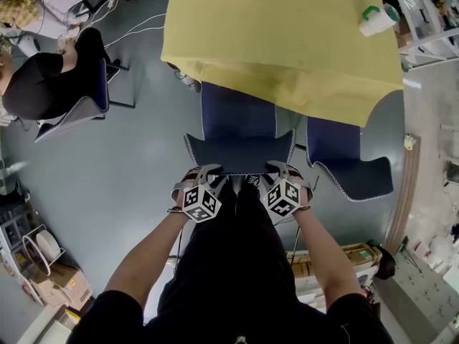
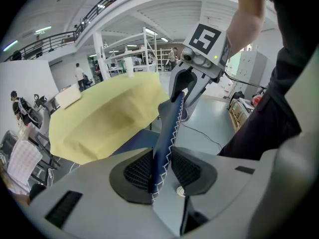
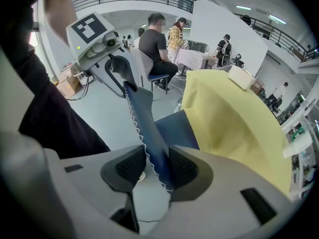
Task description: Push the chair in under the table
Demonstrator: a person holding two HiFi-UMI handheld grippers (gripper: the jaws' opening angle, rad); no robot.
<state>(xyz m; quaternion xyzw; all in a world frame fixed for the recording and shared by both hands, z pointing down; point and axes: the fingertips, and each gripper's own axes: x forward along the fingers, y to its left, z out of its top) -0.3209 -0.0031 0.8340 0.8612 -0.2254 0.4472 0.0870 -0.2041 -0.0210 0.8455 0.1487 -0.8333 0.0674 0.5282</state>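
A dark blue chair (image 1: 239, 131) with white zigzag stitching stands at the near edge of the table under a yellow cloth (image 1: 287, 41), its seat partly beneath the overhang. My left gripper (image 1: 208, 176) is shut on the top edge of the chair back (image 2: 165, 138) at its left end. At the right end of that same edge (image 3: 149, 133), my right gripper (image 1: 276, 174) is also shut on it. The fabric edge is pinched between the black ribbed pads (image 2: 137, 172) in both gripper views.
A second blue chair (image 1: 344, 156) stands to the right, partly under the table. A seated person in black (image 1: 46, 81) is on another chair at the far left. A white roll with a green part (image 1: 378, 18) lies on the cloth. Boxes and shelves line the floor edges.
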